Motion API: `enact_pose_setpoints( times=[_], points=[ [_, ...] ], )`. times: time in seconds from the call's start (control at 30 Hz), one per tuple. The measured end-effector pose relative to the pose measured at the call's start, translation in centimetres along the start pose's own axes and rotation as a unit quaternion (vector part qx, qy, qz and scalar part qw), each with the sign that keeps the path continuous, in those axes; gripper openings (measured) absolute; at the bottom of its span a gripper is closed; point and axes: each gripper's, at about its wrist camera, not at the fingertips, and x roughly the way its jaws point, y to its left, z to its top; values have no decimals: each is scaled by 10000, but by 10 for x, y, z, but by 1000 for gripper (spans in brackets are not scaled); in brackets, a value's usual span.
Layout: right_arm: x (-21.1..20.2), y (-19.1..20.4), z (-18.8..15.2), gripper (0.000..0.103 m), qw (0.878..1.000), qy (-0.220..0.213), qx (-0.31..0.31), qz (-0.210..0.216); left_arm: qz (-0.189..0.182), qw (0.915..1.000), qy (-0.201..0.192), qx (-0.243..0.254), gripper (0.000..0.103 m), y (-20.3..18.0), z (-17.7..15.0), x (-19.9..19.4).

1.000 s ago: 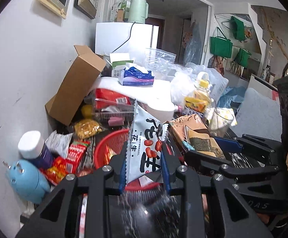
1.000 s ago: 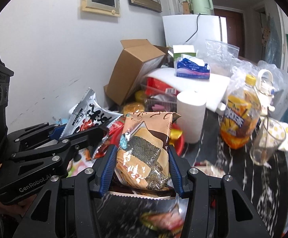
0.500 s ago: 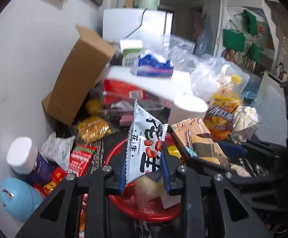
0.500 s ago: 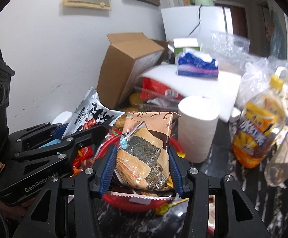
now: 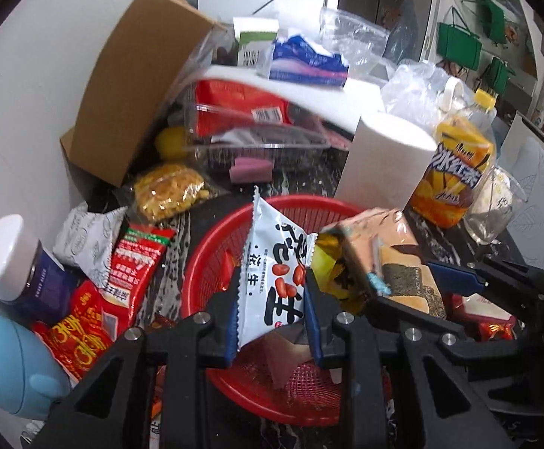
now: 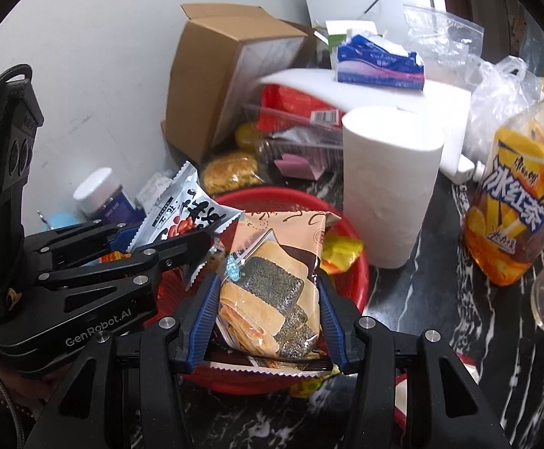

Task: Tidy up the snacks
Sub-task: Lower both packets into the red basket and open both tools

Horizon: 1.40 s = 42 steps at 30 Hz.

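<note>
The white peanut packet [image 5: 272, 280] stands pinched at its lower half in the left gripper [image 5: 272, 318], clenched on it at frame centre, above the red basket [image 5: 212, 247]. Beside it, the right gripper [image 6: 268, 310] grasps the seaweed cracker pack [image 6: 272, 284] by both sides. Both look light, crinkly and slippery; the crackers would likely crush, so side seams seem safest. A paper roll [image 6: 388, 187] stands just beyond the basket
</note>
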Motion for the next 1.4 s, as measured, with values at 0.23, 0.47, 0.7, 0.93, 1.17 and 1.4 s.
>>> enact_pose_setpoints(
  times=[0.23, 0.47, 0.7, 0.93, 1.17, 1.4],
  points=[
    [10, 0, -4, 51, 9998, 166, -65, -63, 26, 9997, 227, -8, 28, 0, -7, 15],
    [13, -3, -4, 54, 9993, 365, 18, -33, 66, 9996, 264, 35, 28, -1, -7, 15],
    [1, -2, -1, 60, 9994, 282, -56, -167, 170, 9996, 212, 111, 28, -6, -3, 8],
    [-12, -6, 1, 60, 9996, 152, -9, -240, 256, 9992, 232, 201, 29, -10, -1, 1],
    [-15, -6, 3, 60, 9993, 143, 8, -349, 268, 9980, 550, 168, 47, -11, -5, 14],
    [-19, -9, 5, 60, 9990, 135, 66, -421, 375, 9984, 409, 105, 63, -13, -2, 1]
  ],
)
